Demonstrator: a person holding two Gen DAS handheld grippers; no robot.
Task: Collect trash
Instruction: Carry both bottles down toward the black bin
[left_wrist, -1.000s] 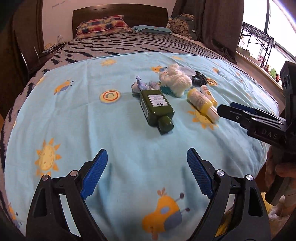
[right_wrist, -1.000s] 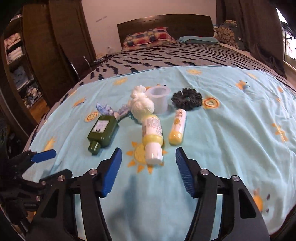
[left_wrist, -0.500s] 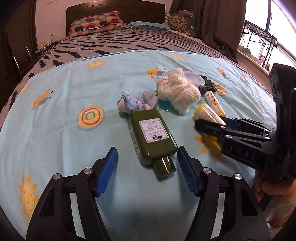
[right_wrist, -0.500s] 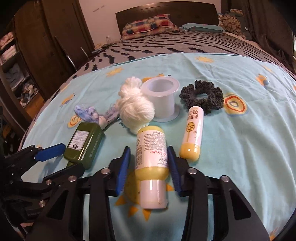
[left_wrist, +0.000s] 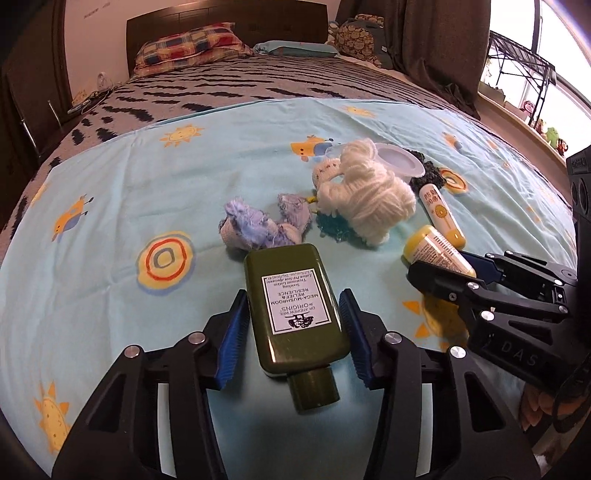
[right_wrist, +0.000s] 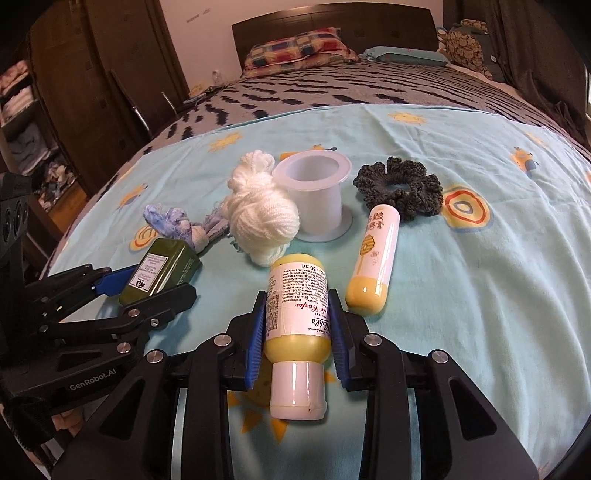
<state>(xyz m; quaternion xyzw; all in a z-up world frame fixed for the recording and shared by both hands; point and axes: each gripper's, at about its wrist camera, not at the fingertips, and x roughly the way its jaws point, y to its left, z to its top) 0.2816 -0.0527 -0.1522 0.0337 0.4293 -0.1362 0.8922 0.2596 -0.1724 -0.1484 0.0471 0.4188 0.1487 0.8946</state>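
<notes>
A dark green bottle lies on the light blue sheet, cap toward me. My left gripper has its blue pads against both sides of it. It also shows in the right wrist view. A yellow bottle with a white cap lies between the pads of my right gripper, which is closed on its sides. In the left wrist view the right gripper's fingers hide most of the yellow bottle.
Beyond the bottles lie a white yarn ball, a blue rag knot, a clear plastic cup, a small yellow tube and a dark scrunchie. Pillows sit at the headboard. A wardrobe stands left.
Both grippers moved forward over the sheet and narrowed. The left one now flanks and touches the green bottle. The right one has closed on the yellow bottle.
</notes>
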